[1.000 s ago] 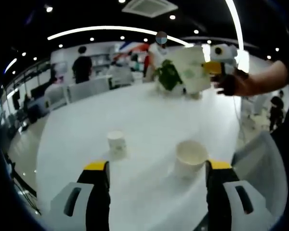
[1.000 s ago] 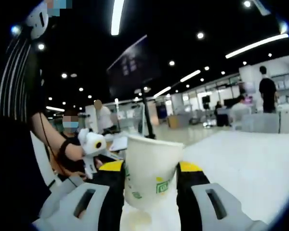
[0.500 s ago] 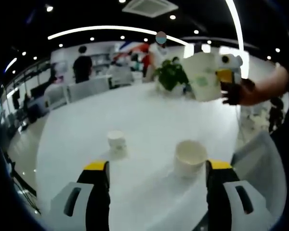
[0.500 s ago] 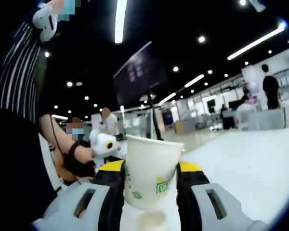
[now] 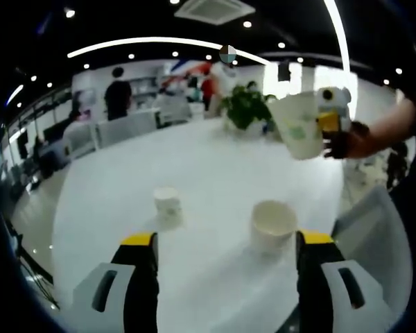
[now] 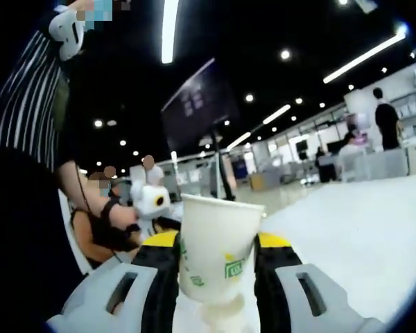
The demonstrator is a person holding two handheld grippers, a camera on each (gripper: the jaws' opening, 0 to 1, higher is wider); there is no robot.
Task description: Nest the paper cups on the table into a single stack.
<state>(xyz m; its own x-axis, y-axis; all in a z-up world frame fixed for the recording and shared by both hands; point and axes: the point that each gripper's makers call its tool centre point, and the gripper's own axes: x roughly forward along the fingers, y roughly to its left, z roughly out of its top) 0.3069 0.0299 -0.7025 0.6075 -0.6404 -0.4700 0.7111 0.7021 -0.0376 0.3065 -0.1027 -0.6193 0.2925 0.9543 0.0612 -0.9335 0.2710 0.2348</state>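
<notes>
Right tool [image 6: 215, 267] is pinching a paper cup [image 6: 215, 253] by its lower wall, mouth up, jaws pressed on both sides; in the left gripper view that held cup [image 5: 298, 128] hangs in the air above the far right part of the white surface [image 5: 215, 173], tilted, right tool [image 5: 329, 125] beside it. Left tool [image 5: 225, 277] is spread wide, holding nothing, jaws apart over the near edge of the surface. Two cups left on the surface: wide cup [image 5: 272, 225] near the right side, just ahead of the left tool's right jaw, mouth up; small cup [image 5: 168, 205] further left, well apart from it. Step in hand looks like carrying the held cup over to nest in the wide cup. To do it well: level the cup first, centre its base over the open mouth, come straight down, release only once seated. Risk: light cup on the surface tips or slides if hit off-centre; the left tool could steady it.
</notes>
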